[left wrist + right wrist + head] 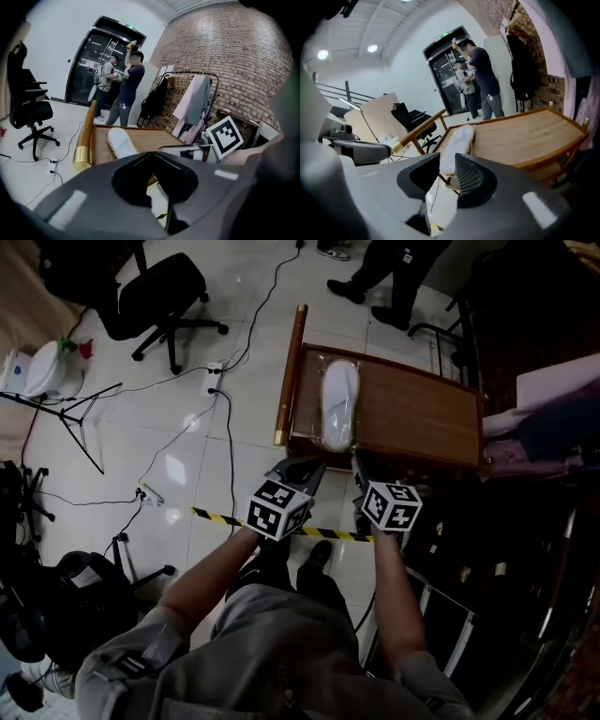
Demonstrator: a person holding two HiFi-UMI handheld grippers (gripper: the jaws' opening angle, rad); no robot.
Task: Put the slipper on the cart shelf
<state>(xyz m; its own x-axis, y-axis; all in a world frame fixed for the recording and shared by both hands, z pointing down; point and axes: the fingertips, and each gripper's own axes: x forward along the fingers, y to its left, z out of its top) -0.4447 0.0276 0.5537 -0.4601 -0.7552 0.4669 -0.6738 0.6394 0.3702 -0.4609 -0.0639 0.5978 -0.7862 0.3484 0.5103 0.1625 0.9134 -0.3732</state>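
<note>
A white slipper (339,404) in clear plastic lies lengthwise on the left part of the wooden cart shelf (412,413). My left gripper (305,465) hovers just short of the shelf's near edge, left of the slipper's near end, and its jaws meet at the tips. In the left gripper view the slipper (121,143) lies beyond the shut left gripper (152,153). My right gripper (359,465) is at the slipper's near end. Its jaws stand a little apart in the right gripper view (447,164), with the slipper (459,140) showing through the gap and no pad pressing on it.
A wooden push bar with brass ends (289,371) runs along the cart's left side. Two people (384,268) stand beyond the cart. An office chair (159,296), cables, a power strip (214,371) and yellow-black floor tape (216,515) are at left. A clothes rack (194,98) stands at right.
</note>
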